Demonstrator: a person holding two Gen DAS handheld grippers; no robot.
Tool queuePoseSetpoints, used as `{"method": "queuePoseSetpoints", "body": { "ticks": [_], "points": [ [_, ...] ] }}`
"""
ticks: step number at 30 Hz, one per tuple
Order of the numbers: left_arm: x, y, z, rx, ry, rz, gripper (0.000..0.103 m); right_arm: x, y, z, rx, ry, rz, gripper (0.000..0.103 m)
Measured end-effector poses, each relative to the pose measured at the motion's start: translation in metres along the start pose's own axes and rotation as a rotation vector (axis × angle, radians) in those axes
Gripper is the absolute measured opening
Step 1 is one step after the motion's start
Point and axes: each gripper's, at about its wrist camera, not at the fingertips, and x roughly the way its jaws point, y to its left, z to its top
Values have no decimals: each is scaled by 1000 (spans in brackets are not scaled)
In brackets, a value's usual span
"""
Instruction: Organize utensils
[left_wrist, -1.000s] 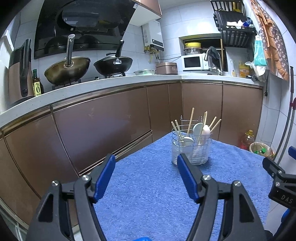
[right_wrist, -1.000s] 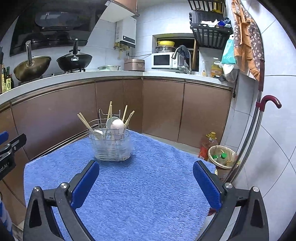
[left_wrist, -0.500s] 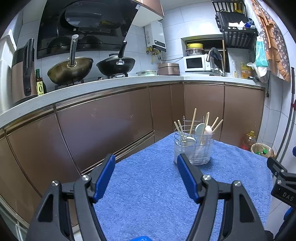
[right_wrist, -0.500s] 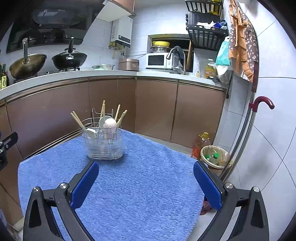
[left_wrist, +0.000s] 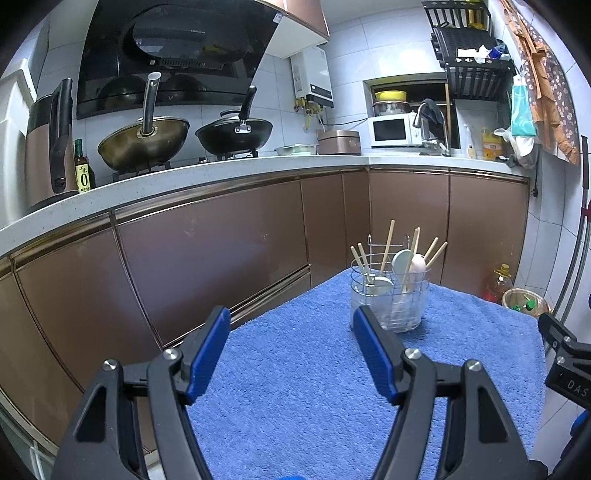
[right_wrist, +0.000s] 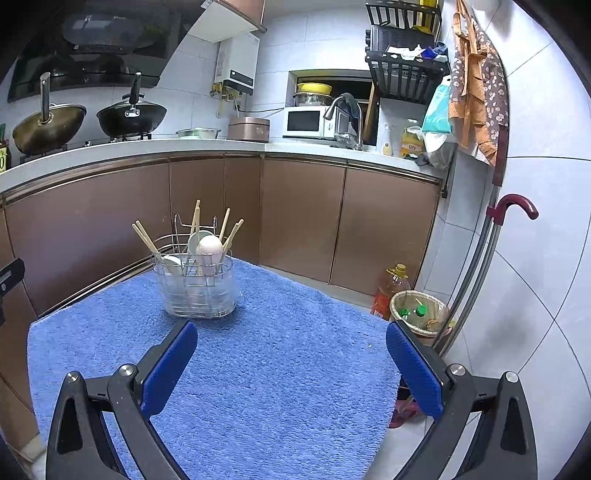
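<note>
Left wrist view: the left gripper (left_wrist: 291, 332) hangs above the blue towel (left_wrist: 295, 387) that covers the table, its jaws spread wide and holding nothing. The utensil holder (left_wrist: 389, 295), a wire basket with a clear liner, stands upright on the towel at about 1 o'clock from the jaws, near the far edge. Chopsticks (left_wrist: 387, 245) lean out of it at several angles, and pale spoons (left_wrist: 400, 262) stand among them, bowls up. At 4 o'clock, part of the right gripper (left_wrist: 565, 358) enters the frame edge.

Right wrist view: the right gripper (right_wrist: 291, 350) also has its jaws spread wide and empty over the blue towel (right_wrist: 277, 369). The utensil holder (right_wrist: 199, 284) sits at roughly 11 o'clock, with chopsticks (right_wrist: 146, 236) and spoons (right_wrist: 208, 249) inside. Off the table at 2 o'clock, a waste bin (right_wrist: 419, 310) and an oil bottle (right_wrist: 393, 288) stand on the floor.
</note>
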Motion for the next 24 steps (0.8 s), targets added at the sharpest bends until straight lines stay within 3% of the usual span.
{"method": "queuePoseSetpoints", "body": {
  "ticks": [24],
  "points": [
    [-4, 3, 1, -1, -20, -7, 67, -6, 4, 2, -4, -11, 14, 103]
  ]
}}
